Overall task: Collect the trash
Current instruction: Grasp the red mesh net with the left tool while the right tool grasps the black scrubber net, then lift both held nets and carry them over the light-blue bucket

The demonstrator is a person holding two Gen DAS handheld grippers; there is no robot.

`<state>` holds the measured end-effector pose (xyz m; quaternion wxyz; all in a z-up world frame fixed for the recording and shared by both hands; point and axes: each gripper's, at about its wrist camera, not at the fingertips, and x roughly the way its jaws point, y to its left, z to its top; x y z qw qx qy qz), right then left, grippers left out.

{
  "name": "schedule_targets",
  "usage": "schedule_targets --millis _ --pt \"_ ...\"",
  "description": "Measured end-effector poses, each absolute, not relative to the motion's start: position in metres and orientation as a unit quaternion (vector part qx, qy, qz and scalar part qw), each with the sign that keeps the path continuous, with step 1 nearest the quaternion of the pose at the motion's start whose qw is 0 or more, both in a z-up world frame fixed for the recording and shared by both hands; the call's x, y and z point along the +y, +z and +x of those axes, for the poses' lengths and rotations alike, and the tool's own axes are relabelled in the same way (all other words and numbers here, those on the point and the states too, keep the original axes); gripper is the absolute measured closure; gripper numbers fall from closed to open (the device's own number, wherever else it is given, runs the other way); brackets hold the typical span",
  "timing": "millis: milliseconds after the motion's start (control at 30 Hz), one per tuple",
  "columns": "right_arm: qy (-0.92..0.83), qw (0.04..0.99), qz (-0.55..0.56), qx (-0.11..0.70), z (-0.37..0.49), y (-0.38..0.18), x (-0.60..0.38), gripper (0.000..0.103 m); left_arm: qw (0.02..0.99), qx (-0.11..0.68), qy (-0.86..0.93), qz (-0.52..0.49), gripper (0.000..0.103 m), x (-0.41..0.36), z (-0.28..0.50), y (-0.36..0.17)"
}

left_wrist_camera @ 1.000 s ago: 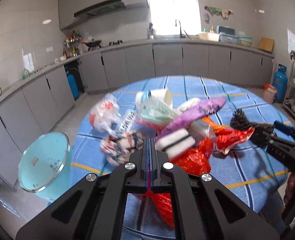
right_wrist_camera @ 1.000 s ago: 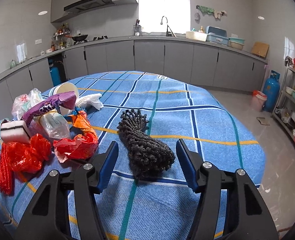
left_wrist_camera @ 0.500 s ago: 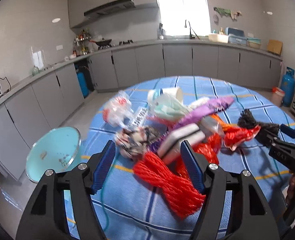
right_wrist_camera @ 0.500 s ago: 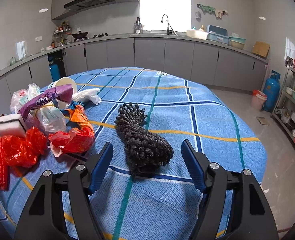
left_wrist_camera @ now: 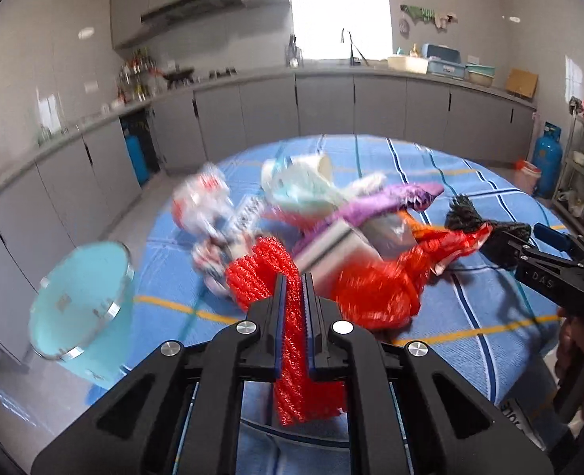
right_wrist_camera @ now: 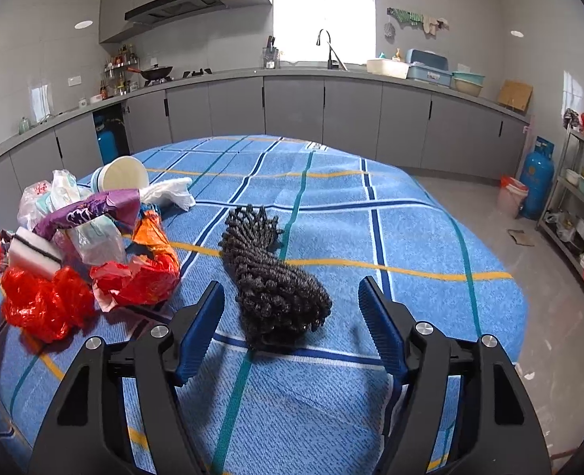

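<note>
Left gripper [left_wrist_camera: 292,277]: jaws closing, pads already pressed on the red mesh bundle [left_wrist_camera: 288,340], which is squeezed thin between them and sticks out ahead of and behind the fingertips. Right gripper [right_wrist_camera: 292,304]: jaws wide apart, nothing gripped; pads clear of the black mesh bundle [right_wrist_camera: 272,277], which lies on the cloth between and just ahead of the fingertips.

Largest to smallest:
- Round table with blue plaid cloth [right_wrist_camera: 371,237] under and ahead of both grippers.
- Light blue bin [left_wrist_camera: 80,301] on the floor, left of and below the left gripper, off the table edge.
- Trash pile just ahead of the left gripper, left of the right one:
  - red plastic bag [left_wrist_camera: 375,297] right of the left fingertips, touching the red mesh
  - orange-red bag [right_wrist_camera: 141,273] just left of the right gripper's left finger
  - purple wrapper [left_wrist_camera: 387,202] on top of the pile, further ahead
  - clear bag with red print [left_wrist_camera: 201,206] ahead-left of the left gripper, blurred
  - white sponge with a dark stripe [left_wrist_camera: 331,253] right at the left fingertips
  - paper cup [right_wrist_camera: 124,178] on its side at the pile's far end
  - white tissue [right_wrist_camera: 169,194] beside the cup.

The left view is motion-blurred, so the pile detail comes from the right view.
</note>
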<state>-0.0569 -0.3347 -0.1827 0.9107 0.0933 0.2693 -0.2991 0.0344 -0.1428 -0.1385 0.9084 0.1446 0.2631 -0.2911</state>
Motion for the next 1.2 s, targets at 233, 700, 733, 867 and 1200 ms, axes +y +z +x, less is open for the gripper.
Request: schedule_targets --millis 233,700,733,867,1200 --pt "-0.291 0.91 0.092 0.28 -0.05 -0.185 -0.342 0.044 0.927 0.231 -0.25 0.158 0.095 -0.134 0.042 -0.126" --pt "-0.247 0.923 0.097 0.278 -0.049 -0.174 -0.333 0.087 0.937 0.228 -0.223 0.146 0.095 -0.116 0.059 -0.113" --pt "-0.249 0.924 0.098 0.273 -0.051 -0.17 -0.332 0.087 0.939 0.226 -0.218 0.143 0.095 -0.112 0.061 -0.11" --pt "-0.258 0.928 0.092 0.251 -0.058 -0.149 -0.327 0.087 0.945 0.221 -0.203 0.132 0.095 -0.102 0.066 -0.102" --pt "-0.222 0.949 0.074 0.212 -0.055 -0.1 -0.286 0.087 0.954 0.195 -0.196 0.114 0.095 -0.083 0.056 -0.079"
